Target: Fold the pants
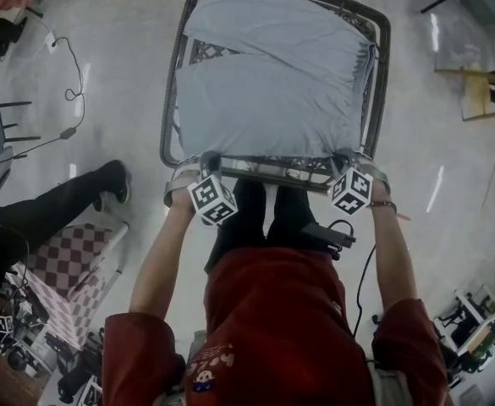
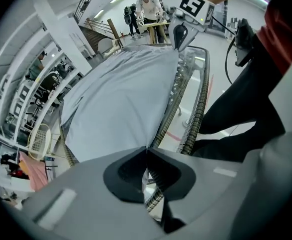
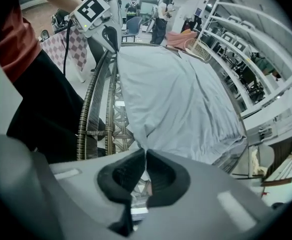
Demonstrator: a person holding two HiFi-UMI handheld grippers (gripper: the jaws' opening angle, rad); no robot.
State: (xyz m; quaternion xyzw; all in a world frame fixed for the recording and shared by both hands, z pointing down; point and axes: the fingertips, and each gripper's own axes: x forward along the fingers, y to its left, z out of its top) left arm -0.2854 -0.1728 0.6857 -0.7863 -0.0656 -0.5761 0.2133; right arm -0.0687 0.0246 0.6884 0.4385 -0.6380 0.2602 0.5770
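Light grey pants [image 1: 272,79] lie spread over a woven wicker table [image 1: 173,100], folded once across the middle. My left gripper [image 1: 206,164] is shut on the near left corner of the pants [image 2: 121,104], the cloth pinched between its pads. My right gripper [image 1: 344,161] is shut on the near right corner of the pants [image 3: 175,99] in the same way. Both grippers point steeply down at the table's near edge. In the left gripper view the right gripper [image 2: 178,39] shows at the far corner; in the right gripper view the left gripper [image 3: 111,36] shows likewise.
The table's rim [image 3: 88,114] runs along my legs. A checkered cloth [image 1: 69,265] and a seated person's dark leg [image 1: 52,205] are at the left. Cables [image 1: 69,91] lie on the floor. Shelving [image 3: 255,49] and people stand in the background.
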